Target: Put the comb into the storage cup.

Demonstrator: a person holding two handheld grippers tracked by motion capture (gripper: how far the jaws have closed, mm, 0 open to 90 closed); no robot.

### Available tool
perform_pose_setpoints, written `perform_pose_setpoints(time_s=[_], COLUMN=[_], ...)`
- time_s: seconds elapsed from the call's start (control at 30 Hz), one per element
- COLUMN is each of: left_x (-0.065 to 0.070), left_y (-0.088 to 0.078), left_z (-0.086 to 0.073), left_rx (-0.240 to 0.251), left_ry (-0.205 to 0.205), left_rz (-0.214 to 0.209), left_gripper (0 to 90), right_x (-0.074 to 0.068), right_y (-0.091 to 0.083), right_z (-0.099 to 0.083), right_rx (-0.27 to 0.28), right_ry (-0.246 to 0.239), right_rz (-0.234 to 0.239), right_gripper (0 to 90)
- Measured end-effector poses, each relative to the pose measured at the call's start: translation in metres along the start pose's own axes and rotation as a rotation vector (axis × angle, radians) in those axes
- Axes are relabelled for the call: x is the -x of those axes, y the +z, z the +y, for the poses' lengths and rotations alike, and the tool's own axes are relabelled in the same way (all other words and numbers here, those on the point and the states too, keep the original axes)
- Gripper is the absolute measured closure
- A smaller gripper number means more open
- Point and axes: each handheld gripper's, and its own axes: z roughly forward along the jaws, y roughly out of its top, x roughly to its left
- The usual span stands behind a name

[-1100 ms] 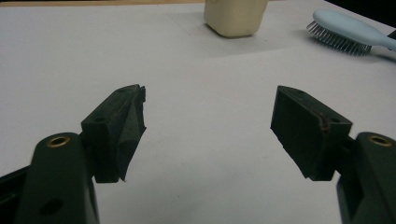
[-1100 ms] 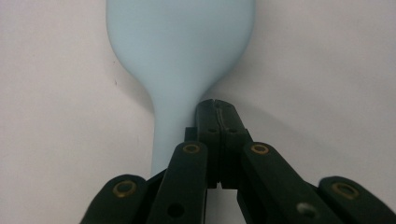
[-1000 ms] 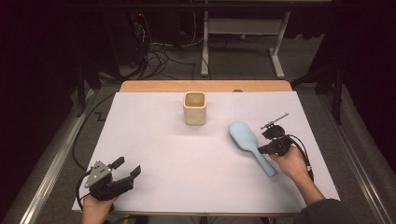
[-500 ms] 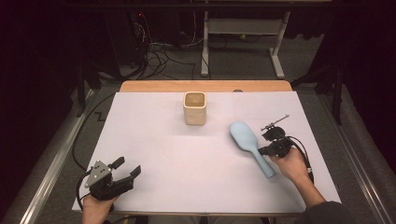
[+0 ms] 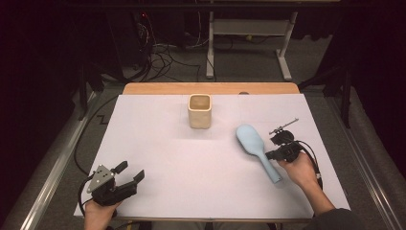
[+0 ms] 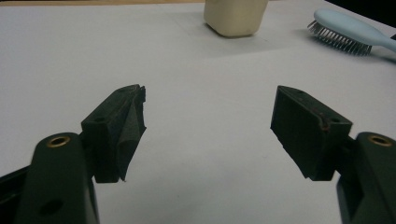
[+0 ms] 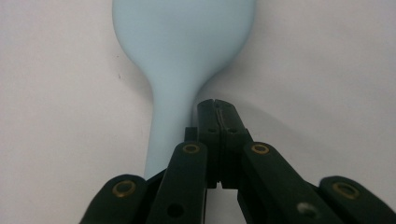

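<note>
In the high view, a pale blue hairbrush (image 5: 256,150) is seen lying on the white table sheet (image 5: 158,143), at about four o'clock from the cream square cup (image 5: 199,110), with its head towards the cup and its handle running back to the person's side. The right gripper (image 5: 269,155) is held just beside the handle, at its three o'clock, with the jaws pressed together and nothing between them. The left gripper (image 5: 131,173) is held at the near left corner, well apart from brush and cup, its jaws parted and empty.

In the left gripper view, the two black pads (image 6: 119,133) are shown standing wide over bare sheet; the cup (image 6: 236,16) is seen at twelve o'clock and the brush (image 6: 348,30), bristles down, at two o'clock.

In the right gripper view, the closed jaws are shown lying alongside the handle (image 7: 170,121), at its right edge (touching or a hair apart cannot be told).

A likely slip can be judged from this: if the brush is to be picked up, the closed jaws must first be opened, and a sideways nudge would probably push or spin the light brush across the smooth sheet.

Against the earlier frames nothing is found changed: both grippers, brush and cup are placed as before.
</note>
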Motion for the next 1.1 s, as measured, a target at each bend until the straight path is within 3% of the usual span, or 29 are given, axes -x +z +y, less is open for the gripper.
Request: perform_pose_setpoints(time_s=[0.33,0.73,0.9,1.1], left_x=[0.000,-0.002,-0.001,-0.002], left_y=[0.000,-0.003,-0.002,-0.003], left_z=[0.000,0.001,0.001,0.001], left_rx=[0.000,0.020,0.021,0.024], left_ry=[-0.002,-0.017,-0.016,-0.018], left_rz=[0.002,0.024,0.026,0.029], left_gripper=[26.5,26.2,26.3,26.3], right_x=[0.003,0.004,0.003,-0.003], right_y=[-0.004,-0.015,-0.019,-0.021], right_z=[-0.005,-0.014,-0.017,-0.019], right_rx=[0.033,0.125,0.176,0.200], right_ry=[0.032,0.073,0.078,0.059], right_rz=[-0.005,-0.049,-0.041,-0.021], right_gripper=[77.9,49.8,45.5,41.9])
